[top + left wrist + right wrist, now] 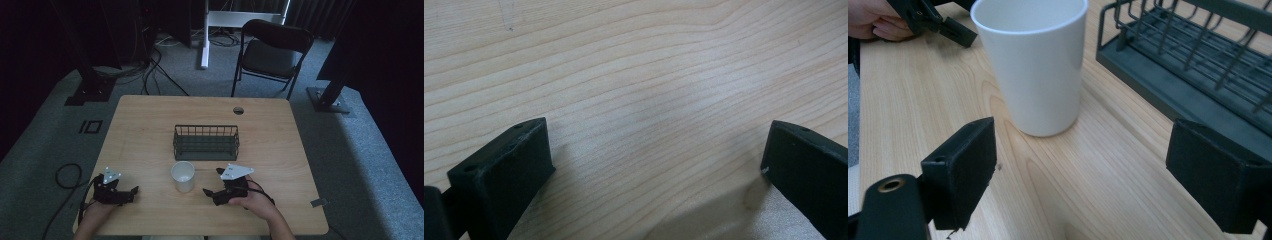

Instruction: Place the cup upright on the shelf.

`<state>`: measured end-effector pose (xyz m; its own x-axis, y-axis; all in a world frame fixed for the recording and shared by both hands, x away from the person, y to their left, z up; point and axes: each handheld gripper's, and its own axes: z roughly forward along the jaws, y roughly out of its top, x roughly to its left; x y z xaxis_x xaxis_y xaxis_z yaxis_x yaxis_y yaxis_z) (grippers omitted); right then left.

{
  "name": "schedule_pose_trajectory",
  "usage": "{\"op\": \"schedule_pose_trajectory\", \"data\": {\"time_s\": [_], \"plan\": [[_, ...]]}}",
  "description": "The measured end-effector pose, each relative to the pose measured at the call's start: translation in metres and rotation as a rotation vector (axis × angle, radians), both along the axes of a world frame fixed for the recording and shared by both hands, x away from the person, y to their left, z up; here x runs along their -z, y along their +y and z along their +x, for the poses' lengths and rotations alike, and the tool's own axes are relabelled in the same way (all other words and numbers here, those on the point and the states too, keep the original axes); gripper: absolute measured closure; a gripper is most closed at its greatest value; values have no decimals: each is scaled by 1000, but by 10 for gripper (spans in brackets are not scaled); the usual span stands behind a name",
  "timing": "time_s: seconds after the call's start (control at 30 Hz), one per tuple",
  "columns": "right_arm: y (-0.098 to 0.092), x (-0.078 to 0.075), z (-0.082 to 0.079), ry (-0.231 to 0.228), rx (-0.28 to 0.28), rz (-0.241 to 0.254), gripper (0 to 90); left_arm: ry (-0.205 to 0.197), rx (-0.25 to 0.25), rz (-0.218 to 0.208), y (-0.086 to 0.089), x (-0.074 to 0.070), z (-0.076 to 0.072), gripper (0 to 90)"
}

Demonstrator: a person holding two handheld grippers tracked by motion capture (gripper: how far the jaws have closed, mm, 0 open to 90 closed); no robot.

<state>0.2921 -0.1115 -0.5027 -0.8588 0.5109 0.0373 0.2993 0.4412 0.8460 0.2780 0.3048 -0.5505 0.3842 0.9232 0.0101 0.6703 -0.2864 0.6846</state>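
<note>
One wooden table (150, 125) carries everything, with broad bare wood to the left and right and a round hole near its far edge. One dark wire basket (206, 142) sits at the middle, its near rim close to the one white cup (183, 176), which stands upright between the two grippers. The right gripper (214, 183), jaws spread wide, points at the cup from near. The left gripper (134, 190), also wide open, rests by the near edge.
</note>
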Motion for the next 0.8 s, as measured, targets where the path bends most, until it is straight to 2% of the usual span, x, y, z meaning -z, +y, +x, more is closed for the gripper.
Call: {"op": "schedule_pose_trajectory", "data": {"time_s": [0.23, 0.27, 0.37, 0.8], "plan": [[10, 0, 1, -7, -21, 14, 126, 0, -1, -1, 0, 0, 0, 1], [14, 1, 1, -18, -35, -2, 126, 0, -1, -1, 0, 0, 0, 1], [20, 2, 1, -20, -47, -6, 126, -1, -1, -1, 0, 0, 0, 1], [44, 1, 6, -32, -82, -1, 127, -1, -2, -3, 0, 0, 0, 1]]}}
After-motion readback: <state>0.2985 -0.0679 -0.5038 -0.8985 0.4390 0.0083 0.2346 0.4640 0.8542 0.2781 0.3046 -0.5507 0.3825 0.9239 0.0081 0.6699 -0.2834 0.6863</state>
